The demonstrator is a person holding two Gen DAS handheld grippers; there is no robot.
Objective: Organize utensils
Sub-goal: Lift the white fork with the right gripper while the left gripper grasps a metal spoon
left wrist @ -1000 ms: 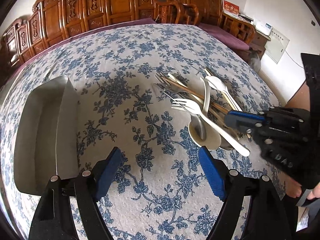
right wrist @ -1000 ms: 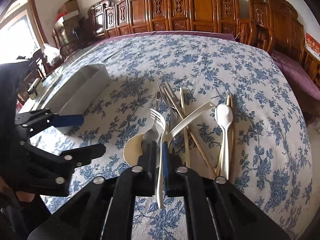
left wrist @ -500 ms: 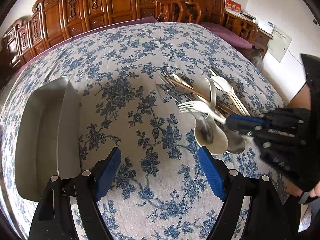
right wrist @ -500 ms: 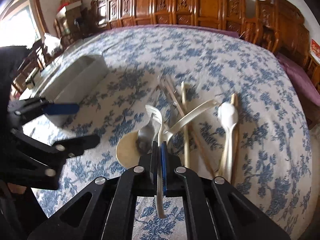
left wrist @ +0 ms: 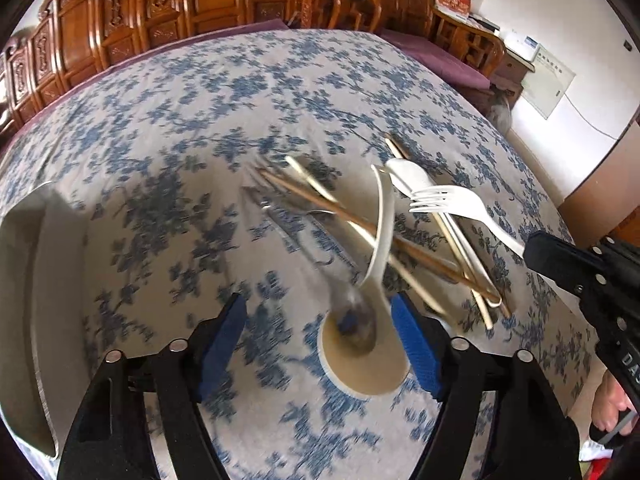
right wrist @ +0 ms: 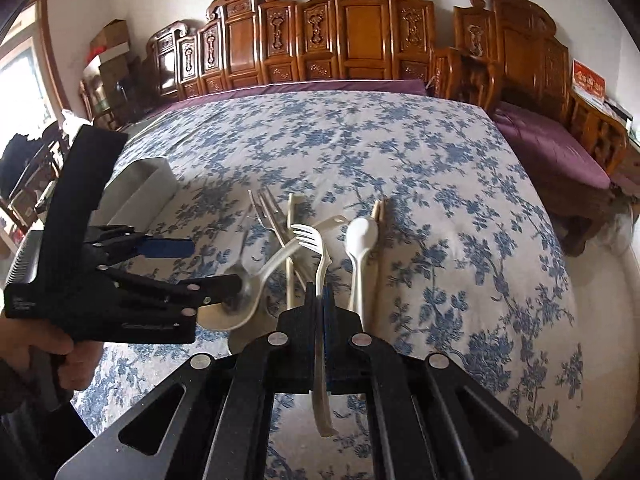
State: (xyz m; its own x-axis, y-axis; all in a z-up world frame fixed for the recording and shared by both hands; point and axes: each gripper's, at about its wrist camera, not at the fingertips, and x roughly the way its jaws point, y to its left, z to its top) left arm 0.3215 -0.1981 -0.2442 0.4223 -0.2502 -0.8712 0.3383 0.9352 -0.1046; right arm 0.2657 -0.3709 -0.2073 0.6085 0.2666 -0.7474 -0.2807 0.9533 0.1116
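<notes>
Little I can read here. On my right gripper point(left wrist: 532, 246), seen from the left wrist view, white raised letters "DAS" run along the black body at the frame's right edge; the rest is cut off. On my left gripper point(right wrist: 190, 264), seen from the right wrist view, there is small white print on the black body's side and lower plate, too small to read. Red card point(left wrist: 452, 1) on the wooden side furniture carries gold characters, blurred, not legible; same red card point(right wrist: 588, 82) in the right view, also illegible. White wall panel point(left wrist: 550, 82) has a dark printed line at top, unreadable. No numbers readable anywhere.
</notes>
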